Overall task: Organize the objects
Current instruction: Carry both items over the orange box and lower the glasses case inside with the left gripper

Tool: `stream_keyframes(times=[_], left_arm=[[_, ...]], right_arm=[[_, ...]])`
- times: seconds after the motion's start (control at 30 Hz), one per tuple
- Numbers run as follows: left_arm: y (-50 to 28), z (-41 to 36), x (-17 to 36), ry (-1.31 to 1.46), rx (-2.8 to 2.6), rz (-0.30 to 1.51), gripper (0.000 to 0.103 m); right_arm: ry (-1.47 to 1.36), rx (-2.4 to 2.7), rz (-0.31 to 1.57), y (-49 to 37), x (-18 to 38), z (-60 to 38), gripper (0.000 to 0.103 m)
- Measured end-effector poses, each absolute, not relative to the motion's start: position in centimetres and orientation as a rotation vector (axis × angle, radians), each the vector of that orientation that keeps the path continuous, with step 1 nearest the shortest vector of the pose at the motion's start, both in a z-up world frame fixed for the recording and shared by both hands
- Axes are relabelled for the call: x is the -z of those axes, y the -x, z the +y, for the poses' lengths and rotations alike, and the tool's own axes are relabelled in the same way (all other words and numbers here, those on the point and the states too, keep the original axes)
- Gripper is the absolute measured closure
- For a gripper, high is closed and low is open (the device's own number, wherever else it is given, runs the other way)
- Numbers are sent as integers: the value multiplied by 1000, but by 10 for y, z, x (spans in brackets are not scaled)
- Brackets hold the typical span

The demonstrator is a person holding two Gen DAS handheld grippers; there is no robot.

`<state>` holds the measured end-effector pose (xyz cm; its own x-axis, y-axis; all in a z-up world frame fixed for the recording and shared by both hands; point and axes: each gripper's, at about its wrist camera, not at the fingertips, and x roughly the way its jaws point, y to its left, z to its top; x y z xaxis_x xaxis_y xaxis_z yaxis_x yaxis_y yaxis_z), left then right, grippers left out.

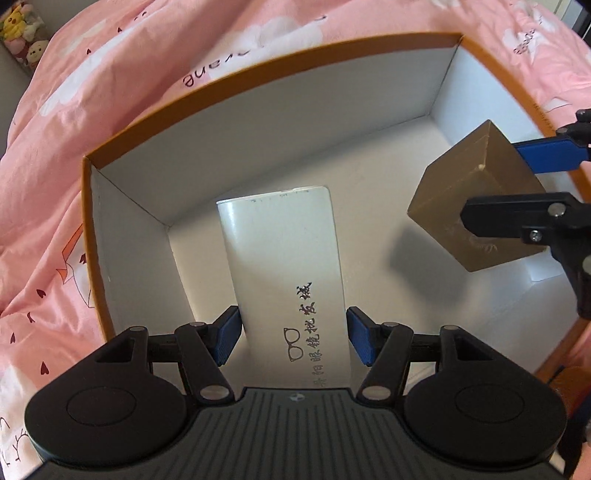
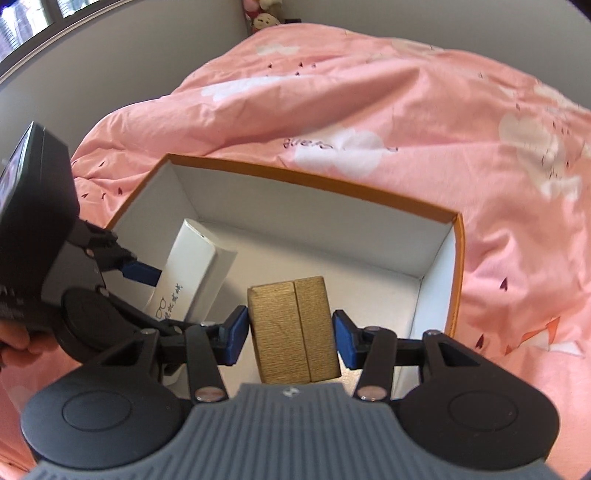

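- Room: grey wall (image 2: 155,55) behind the bed, a dark-framed window (image 2: 33,26) at its upper left, soft toys (image 2: 262,16) at the wall's corner above the bed's far end.
- Bed (image 2: 369,103): covered by a rumpled pink duvet printed with white clouds and small dark hearts. It carries the open box and surrounds it on every visible side.
- Open box (image 1: 258,70): orange outside, white inside, lidless, resting on the duvet. Its rim stands well above its floor. The middle and far part of the floor is bare; a strip of white floor lies between the two items inside.
- White case (image 1: 284,258): long, printed with a spectacles drawing and Chinese characters. It sits in the left part of the box, near the left wall, its far end pointing at the far wall.
- Gold cube (image 2: 293,328): textured, with a seam down the top face. It is in the right part of the box, apart from the white case; whether it touches the floor cannot be told.
- Left gripper (image 1: 293,338): blue-padded jaws either side of the case's near end; the right pad shows a slim gap, so a firm grasp cannot be told.
- Right gripper (image 2: 290,334): jaws clenched on the gold cube, pads against its two sides.
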<state>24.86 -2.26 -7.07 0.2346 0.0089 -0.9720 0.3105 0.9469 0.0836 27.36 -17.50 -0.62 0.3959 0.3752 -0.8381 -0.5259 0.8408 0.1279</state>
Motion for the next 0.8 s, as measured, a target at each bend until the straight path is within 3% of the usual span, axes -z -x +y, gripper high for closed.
stream_keyframes(times=[0.3,0.53,0.8], left_arm=[[-251,-21,96,-337,179,1385,30],[-239,-11,69,-290,214,1305,30],[-235,21,13,-181,221,1149,48]], right_arm=[[73,-574,1104,-289,31,-173,52],[75,-566,1136,-289,36,-162,52],[44,-563,1186,-297,47,-140,52]])
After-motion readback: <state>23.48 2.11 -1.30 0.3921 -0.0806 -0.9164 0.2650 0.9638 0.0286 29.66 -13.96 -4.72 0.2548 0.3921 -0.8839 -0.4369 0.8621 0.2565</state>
